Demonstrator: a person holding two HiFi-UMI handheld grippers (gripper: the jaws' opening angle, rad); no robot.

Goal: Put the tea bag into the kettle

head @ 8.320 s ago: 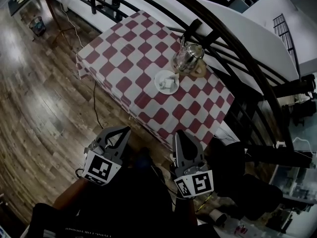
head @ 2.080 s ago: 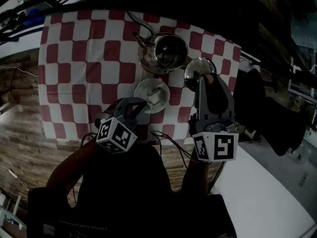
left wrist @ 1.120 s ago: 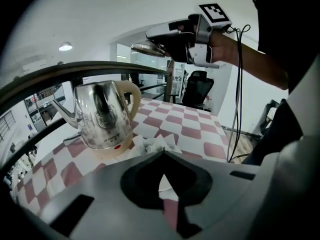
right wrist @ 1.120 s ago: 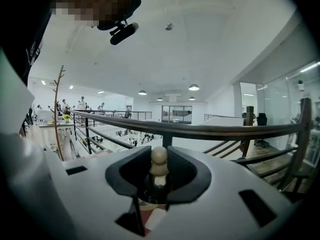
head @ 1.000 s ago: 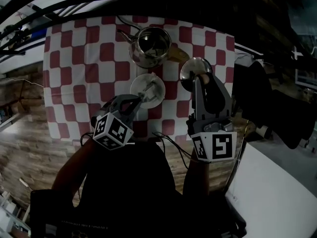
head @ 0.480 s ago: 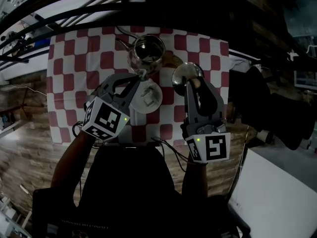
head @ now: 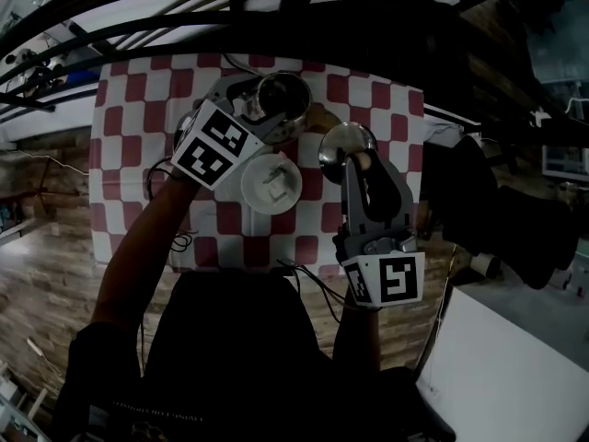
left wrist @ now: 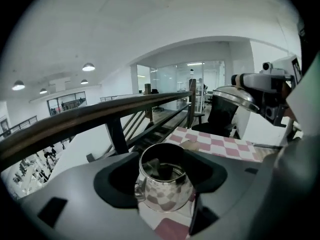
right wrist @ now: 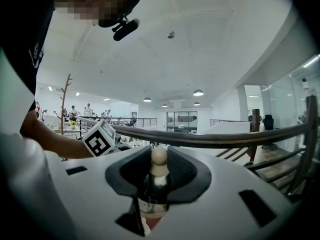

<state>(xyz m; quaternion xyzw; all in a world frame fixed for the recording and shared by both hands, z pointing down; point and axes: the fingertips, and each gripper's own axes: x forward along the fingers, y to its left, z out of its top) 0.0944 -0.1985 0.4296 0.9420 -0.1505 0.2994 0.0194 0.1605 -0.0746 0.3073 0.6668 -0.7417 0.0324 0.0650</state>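
The glass kettle (head: 283, 99) stands uncovered at the far middle of the checked table (head: 138, 155). My left gripper (head: 258, 106) hangs over its mouth, jaws opening wide with no pad touching anything. In the left gripper view the kettle (left wrist: 165, 194) sits between the jaws, and a pale shape that looks like the tea bag (left wrist: 152, 166) lies inside it. My right gripper (head: 359, 161) is shut on the knob (right wrist: 159, 156) of the kettle lid (head: 342, 144), holding it in the air to the right of the kettle.
A white saucer (head: 253, 187) with a small pale piece on it sits just in front of the kettle. A dark railing (head: 276, 7) runs along the table's far side. Wooden floor (head: 46, 274) lies to the left, a white counter (head: 497, 366) at lower right.
My left gripper rose from the saucer to the kettle's mouth and its jaws went from shut to wide apart. The right gripper kept the lid roughly in place.
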